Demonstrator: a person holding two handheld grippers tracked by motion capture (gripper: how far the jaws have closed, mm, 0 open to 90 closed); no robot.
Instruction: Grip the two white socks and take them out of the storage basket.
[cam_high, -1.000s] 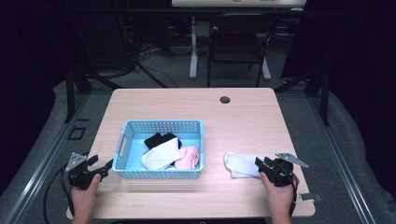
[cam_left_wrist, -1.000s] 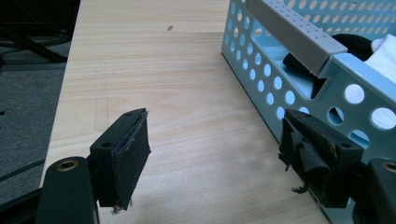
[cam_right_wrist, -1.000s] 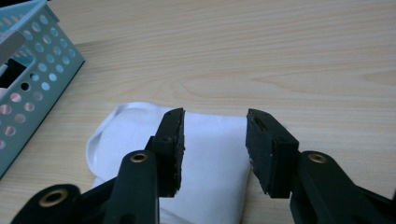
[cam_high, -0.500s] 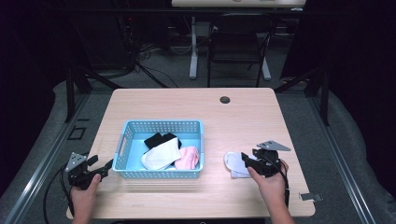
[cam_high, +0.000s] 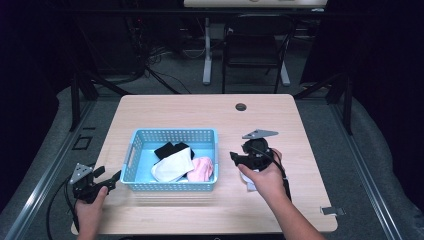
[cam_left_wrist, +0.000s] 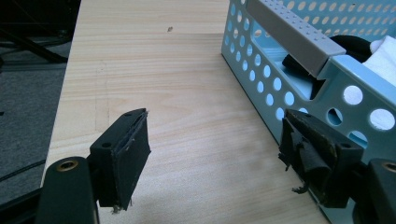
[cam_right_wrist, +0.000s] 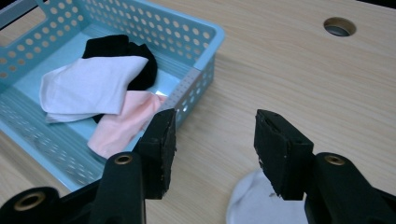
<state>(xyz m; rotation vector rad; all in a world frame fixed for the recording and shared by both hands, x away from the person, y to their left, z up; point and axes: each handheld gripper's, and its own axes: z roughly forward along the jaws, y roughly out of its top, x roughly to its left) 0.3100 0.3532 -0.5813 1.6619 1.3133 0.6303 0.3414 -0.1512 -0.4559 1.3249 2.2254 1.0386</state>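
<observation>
A light blue basket (cam_high: 142, 135) sits on the wooden table, holding a black sock (cam_right_wrist: 116, 49), a white sock (cam_right_wrist: 88, 84) and a pink sock (cam_right_wrist: 123, 123). My right gripper (cam_right_wrist: 212, 149) is open and empty, raised just right of the basket (cam_right_wrist: 205, 32). A white sock (cam_right_wrist: 261, 205) lies on the table beneath it, partly hidden by my hand in the high view. My left gripper (cam_left_wrist: 215, 154) is open and empty, low over the table beside the basket's left wall (cam_left_wrist: 280, 88). In the high view it (cam_high: 107, 182) is at the table's front left corner.
A round cable hole (cam_high: 241, 107) lies at the table's back middle. A chair (cam_high: 252, 45) and a desk leg (cam_high: 206, 50) stand beyond the far edge. A small grey tag (cam_high: 332, 210) lies at the front right. Bare wood (cam_high: 165, 107) runs behind the basket.
My right gripper has lifted off the white sock and moved left and away from me, toward the basket. The sock stays on the table. The left gripper has not moved.
</observation>
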